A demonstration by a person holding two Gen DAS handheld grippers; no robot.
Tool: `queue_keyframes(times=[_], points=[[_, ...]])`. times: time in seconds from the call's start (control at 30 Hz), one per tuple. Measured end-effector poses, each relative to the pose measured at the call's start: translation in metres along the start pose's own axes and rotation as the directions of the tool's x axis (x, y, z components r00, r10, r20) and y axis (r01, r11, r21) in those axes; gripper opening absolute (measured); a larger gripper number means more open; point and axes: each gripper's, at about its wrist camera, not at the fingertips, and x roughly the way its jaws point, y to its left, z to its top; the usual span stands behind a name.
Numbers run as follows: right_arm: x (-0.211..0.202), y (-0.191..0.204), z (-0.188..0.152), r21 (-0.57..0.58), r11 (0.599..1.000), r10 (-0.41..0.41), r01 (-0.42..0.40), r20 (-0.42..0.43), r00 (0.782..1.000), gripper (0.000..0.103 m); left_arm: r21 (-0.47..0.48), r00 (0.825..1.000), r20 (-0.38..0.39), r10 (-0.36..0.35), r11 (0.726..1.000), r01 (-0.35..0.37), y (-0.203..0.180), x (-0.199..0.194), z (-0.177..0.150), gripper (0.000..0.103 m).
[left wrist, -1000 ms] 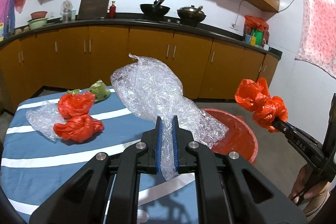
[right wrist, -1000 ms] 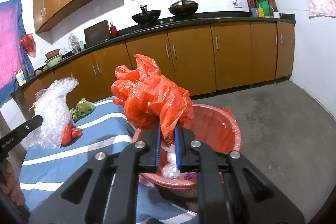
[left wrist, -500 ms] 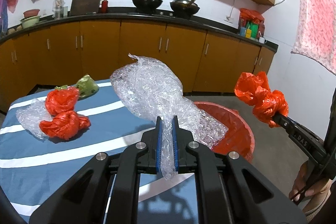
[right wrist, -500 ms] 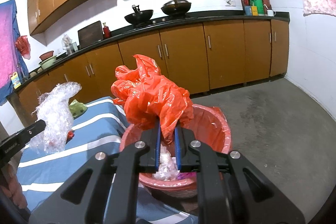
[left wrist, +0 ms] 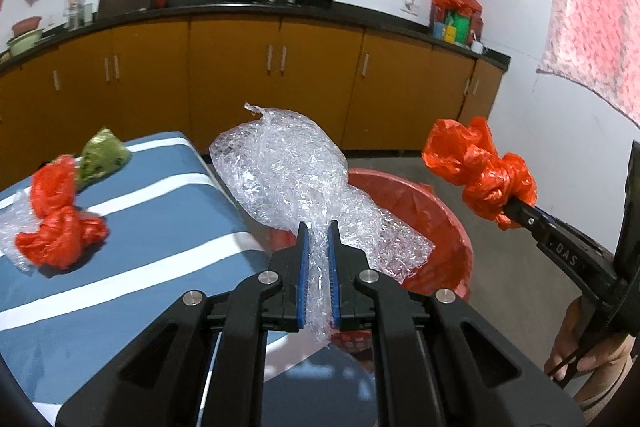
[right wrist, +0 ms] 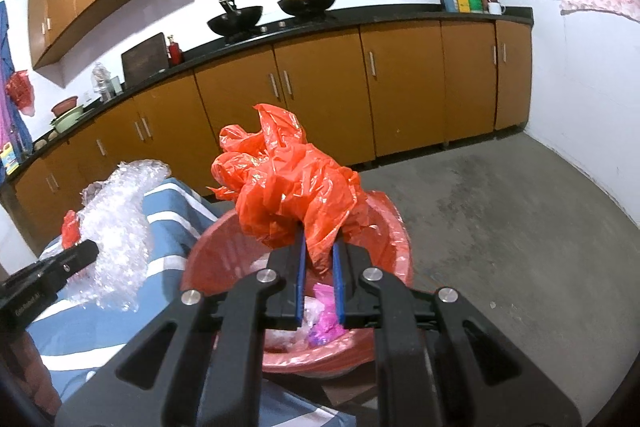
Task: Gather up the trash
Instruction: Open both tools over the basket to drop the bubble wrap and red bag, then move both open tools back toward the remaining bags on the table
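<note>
Both my hands are carrying loads nearer the red basin [right wrist: 394,227]: left gripper [left wrist: 319,243] clamping bubble wrap [left wrist: 280,171], right gripper [right wrist: 320,255] clamping orange bag [right wrist: 288,187]. Next: release over basin.

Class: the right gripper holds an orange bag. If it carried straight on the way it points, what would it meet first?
Probably the red basin: the right gripper points down over it, orange bag leading. Depth is unclear.
</note>
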Motion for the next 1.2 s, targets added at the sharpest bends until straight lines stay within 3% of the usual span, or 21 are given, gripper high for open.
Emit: queue_keyframes(times=[0.4, 0.47, 0.57, 0.63, 0.9, 1.2], points=[[0.040, -0.012, 0.004, 0.022, 1.000, -0.013, 0.013, -0.021, 1.000, 0.013, 0.052, 0.995, -0.080, -0.059, 0.997, 0.063, -0.027, 0.053, -0.002, 0.009], [0.047, -0.012, 0.005, 0.028, 1.000, 0.006, -0.005, -0.027, 1.000, 0.018, 0.051, 0.994, -0.094, -0.058, 0.997, 0.063, -0.027, 0.059, -0.004, 0.009], [0.055, -0.009, 0.003, 0.016, 1.000, 0.013, -0.013, -0.041, 0.999, 0.025, 0.029, 0.993, -0.105, -0.050, 0.998, 0.053, -0.021, 0.062, -0.007, 0.021], [0.054, -0.008, 0.000, 0.009, 1.000, 0.017, -0.016, -0.042, 0.999, 0.030, 0.013, 0.994, -0.100, -0.038, 0.999, 0.039, -0.014, 0.061, -0.008, 0.041], [0.042, -0.008, -0.004, 0.003, 1.000, 0.002, -0.002, -0.031, 1.000, 0.037, -0.010, 0.998, -0.069, 0.012, 1.000, -0.013, 0.013, 0.041, -0.008, 0.042], [0.027, 0.022, 0.004, -0.038, 0.998, 0.051, -0.051, -0.006, 0.999, 0.040, -0.028, 0.986, -0.014, 0.167, 0.985, -0.167, 0.057, 0.006, -0.010, 0.046]])
